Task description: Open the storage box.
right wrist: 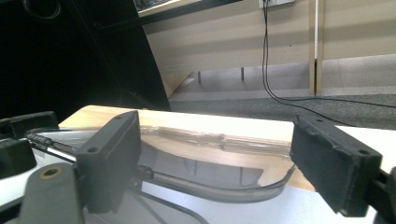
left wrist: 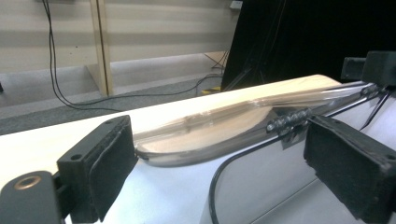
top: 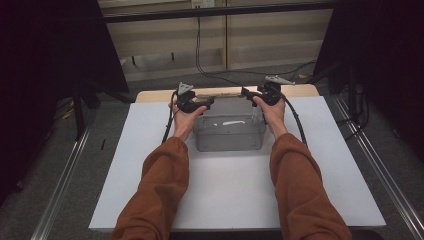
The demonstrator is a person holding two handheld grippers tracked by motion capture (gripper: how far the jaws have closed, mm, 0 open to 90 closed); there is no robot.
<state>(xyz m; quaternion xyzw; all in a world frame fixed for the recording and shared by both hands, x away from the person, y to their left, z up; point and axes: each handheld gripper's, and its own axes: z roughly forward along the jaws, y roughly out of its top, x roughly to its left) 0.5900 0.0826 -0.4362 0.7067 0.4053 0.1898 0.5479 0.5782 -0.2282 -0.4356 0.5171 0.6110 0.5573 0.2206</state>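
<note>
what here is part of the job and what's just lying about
In use:
- clear plastic bin
- left gripper, open at the bin's far-left corner
- right gripper, open at its far-right corner

Just about:
- white table
- black cables on the floor

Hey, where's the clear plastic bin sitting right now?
In the high view the clear bin sits mid-table toward the far edge of the white board, between the left tongs and right tongs.

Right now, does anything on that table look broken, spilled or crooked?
Nothing stands out. The clear plastic box sits upright and square on the white table, with no spill or crack that I can see. Both grippers, left and right, are open at its far corners.
</note>
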